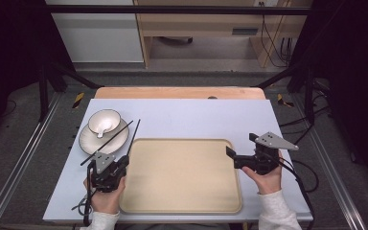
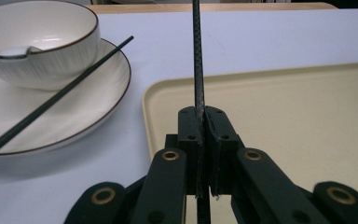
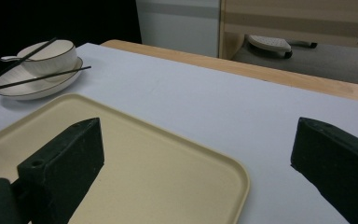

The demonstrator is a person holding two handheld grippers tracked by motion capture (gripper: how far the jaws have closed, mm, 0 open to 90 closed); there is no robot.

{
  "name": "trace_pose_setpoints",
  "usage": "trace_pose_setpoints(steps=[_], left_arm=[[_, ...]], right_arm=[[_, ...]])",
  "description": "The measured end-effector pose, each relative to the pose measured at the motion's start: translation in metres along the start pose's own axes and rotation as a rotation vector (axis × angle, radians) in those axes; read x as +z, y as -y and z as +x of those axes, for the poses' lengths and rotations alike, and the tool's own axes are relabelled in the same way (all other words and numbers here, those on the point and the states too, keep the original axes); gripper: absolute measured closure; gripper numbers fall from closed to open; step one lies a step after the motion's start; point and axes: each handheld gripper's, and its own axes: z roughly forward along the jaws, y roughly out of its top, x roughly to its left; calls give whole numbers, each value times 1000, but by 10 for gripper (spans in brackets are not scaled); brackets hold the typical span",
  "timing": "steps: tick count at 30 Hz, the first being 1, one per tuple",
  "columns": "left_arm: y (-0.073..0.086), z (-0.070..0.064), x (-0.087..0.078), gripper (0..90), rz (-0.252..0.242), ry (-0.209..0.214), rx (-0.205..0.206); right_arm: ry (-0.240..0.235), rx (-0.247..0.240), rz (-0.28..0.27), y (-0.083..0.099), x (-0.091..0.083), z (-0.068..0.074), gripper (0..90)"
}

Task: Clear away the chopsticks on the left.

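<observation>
In the high view my left gripper (image 1: 122, 162) is in the lower left of the frame, at the left edge of the beige tray (image 1: 182, 201); its fingers (image 2: 189, 135) are pressed together on one black chopstick (image 2: 197, 65), which runs straight up the middle of the left gripper view, over the near left corner of the tray; in the high view this chopstick (image 1: 133, 135) goes up from the gripper toward the upper left of the frame, between the tray and the plate. The second chopstick (image 1: 109, 140) lies slanted across the white plate (image 1: 89, 142), one end over the rim; the plate is on the table (image 1: 191, 120), left of the tray and near it; a white bowl (image 1: 104, 120) stands on the plate, with a white spoon (image 1: 100, 130) inside.

My right gripper (image 1: 242, 149) is in the lower right of the high view, at the right edge of the tray; its fingers (image 3: 65, 163) are wide apart and hold nothing; in the right gripper view one finger is over the tray, the other over the bare table.
</observation>
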Motion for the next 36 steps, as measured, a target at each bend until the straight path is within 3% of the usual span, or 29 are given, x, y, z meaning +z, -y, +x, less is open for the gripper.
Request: trace_pose_setpoints(steps=[4,7,14,20,36], left_arm=[[5,-5,-1,851,-2,-17,-6],[10,-6,-2,851,-18,-27,-40],[22,-14,-1,851,-43,-50,-67],[36,-20,9,851,-21,-44,-90],[51,-20,20,852,69,-107,-96]], right_arm=[[0,-1,1,0,0,0,27],[-1,-6,8,1,1,0,27],[-3,1,3,0,0,0,27],[-8,-3,10,1,3,0,27],[-12,-10,36,4,9,2,28]])
